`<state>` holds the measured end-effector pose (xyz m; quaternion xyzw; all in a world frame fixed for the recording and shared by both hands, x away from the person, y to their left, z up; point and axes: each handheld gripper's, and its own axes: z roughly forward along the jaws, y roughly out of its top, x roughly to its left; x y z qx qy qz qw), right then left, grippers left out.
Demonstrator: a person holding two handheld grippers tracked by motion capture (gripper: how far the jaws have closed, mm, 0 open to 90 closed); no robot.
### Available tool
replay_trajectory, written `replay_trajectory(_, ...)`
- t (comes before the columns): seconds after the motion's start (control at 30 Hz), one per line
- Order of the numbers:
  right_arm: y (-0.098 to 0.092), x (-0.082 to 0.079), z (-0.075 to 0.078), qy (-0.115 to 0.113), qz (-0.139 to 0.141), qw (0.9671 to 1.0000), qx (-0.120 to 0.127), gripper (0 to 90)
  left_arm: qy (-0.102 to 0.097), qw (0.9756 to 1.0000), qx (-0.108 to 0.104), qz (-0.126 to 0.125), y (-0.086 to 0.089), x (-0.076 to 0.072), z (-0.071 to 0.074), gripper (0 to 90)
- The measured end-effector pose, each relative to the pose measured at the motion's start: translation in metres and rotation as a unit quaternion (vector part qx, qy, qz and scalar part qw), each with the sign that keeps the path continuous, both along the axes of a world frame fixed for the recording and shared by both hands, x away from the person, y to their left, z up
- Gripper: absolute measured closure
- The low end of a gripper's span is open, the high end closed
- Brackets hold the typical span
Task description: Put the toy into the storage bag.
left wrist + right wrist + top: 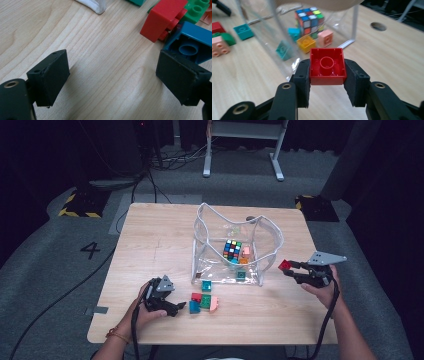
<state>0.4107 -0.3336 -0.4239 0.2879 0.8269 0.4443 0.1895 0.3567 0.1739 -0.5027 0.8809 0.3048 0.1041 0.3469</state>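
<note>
Held item: small red square plastic brick (327, 67), hollow side toward me, clamped between my right gripper (294, 269) jaws, raised just outside the bag's right wall.
Destination: clear soft plastic bag with white piping (272, 232), open-topped, already containing a multicoloured puzzle cube (232, 250) and several bricks.
Risk: the brick may catch the sagging rim and drop onto the light wooden table (150, 240); the grip covers its lower sides only, so a knock could twist it loose.
Right hand pose: jaws level, aimed left toward the bag.
Left gripper (172, 309): resting low, jaws spread, empty, beside the blue square plastic brick (192, 43) in the loose pile.
</note>
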Motion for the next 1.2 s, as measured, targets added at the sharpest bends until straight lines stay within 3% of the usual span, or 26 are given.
replay_trajectory(0.57, 0.002, 0.050, 0.057, -0.030, -0.052, 0.9981, -0.010, 59.2, -0.001, 1.0000, -0.001, 0.001, 0.000, 0.000, 0.000, 11.7)
replay_trajectory(0.73, 0.007, 0.062, 0.073, -0.040, -0.064, 0.9971, 0.005, 59.2, 0.000, 1.0000, 0.000, 0.000, 0.000, 0.000, 0.000, 11.7)
replay_trajectory(0.97, 0.015, 0.077, 0.095, -0.053, -0.074, 0.9958, 0.008, 59.2, 0.000, 1.0000, 0.000, 0.000, 0.000, 0.000, 0.000, 11.7)
replay_trajectory(1.2, 0.023, 0.088, 0.106, -0.058, -0.065, 0.9962, 0.008, 59.2, 0.000, 1.0000, 0.000, 0.000, 0.000, 0.000, 0.000, 11.7)
